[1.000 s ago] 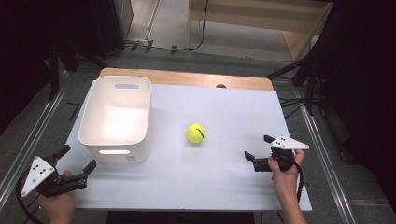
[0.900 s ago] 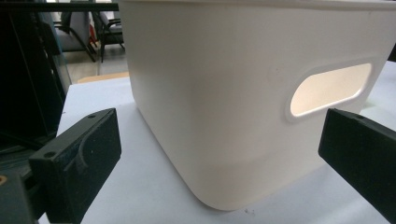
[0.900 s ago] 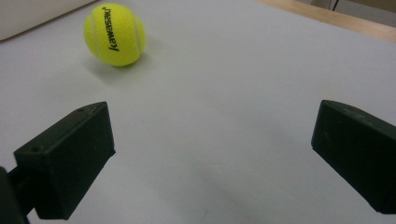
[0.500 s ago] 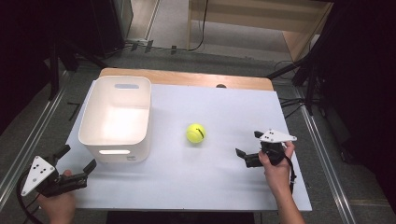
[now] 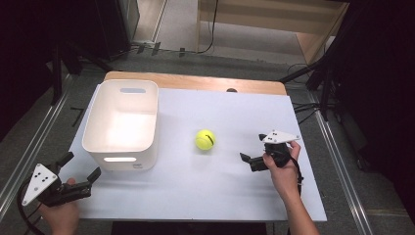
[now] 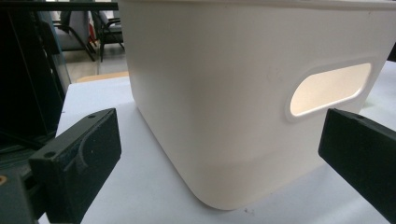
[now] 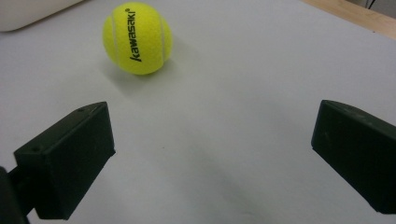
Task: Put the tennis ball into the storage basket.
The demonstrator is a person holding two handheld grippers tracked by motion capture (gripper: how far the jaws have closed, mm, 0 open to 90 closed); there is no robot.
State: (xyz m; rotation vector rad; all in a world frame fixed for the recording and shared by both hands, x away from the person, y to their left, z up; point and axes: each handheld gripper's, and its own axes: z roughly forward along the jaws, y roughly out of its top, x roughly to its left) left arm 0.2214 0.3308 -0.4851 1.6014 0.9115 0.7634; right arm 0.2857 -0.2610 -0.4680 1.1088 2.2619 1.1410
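A white tabletop [image 5: 205, 196] covers most of a wooden table whose far edge [image 5: 195, 82] shows bare beyond it. On its left part stands a white plastic bin [image 5: 122, 122], upright, open at the top and empty as far as the high view shows, with a slot handle [image 6: 329, 88] cut in the near wall. Near the middle of the tabletop, to the right of the bin and apart from it, lies a yellow tennis ball [image 5: 205, 139]; in the right gripper view it bears the printed name "kawasaki" and rests on the bare surface, touching nothing else.

The right gripper [image 5: 252, 159] hangs just above the tabletop to the right of the ball, its jaws spread wide and pointed toward the ball, with nothing between them; the ball sits ahead and to the left of their line in the right gripper view. The left gripper [image 5: 83, 171] is at the near left corner, just before the bin's near wall, jaws likewise wide and empty.

As a judgement, the work looks barely begun: the ball is not yet grasped, and what is left is the reach, the closing on it, the lift and, likely, the drop into the bin
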